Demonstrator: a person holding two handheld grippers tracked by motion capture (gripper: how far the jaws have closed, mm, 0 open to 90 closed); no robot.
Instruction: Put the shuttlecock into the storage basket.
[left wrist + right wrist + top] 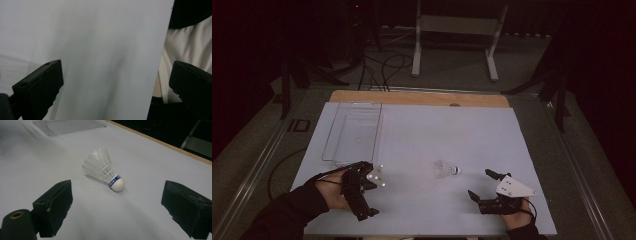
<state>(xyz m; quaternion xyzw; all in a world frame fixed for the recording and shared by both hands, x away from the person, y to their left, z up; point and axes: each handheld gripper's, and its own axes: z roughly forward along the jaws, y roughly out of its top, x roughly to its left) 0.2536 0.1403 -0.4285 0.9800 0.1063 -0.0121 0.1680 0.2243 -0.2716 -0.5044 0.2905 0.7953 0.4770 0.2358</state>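
My right gripper (117,202) has its two black jaws spread wide with nothing between them, and a white shuttlecock (106,170) lies on its side just ahead of them, cork nose with a blue band turned toward the camera, feather skirt pointing away. From above, the shuttlecock (446,169) rests on the pale table (472,130) near the front middle, a little apart from my right gripper (482,186). I judge it very light and quick to roll or skid, the feathers thin and easy to crush, so I would pinch the firm cork nose or the banded neck. My left gripper (112,82) is also open and empty, aimed at bare tabletop near its edge. A wire basket (354,132) sits at the far left, its rim cut off in the right gripper view. The room beyond is dark, and the band's lettering is too small to read
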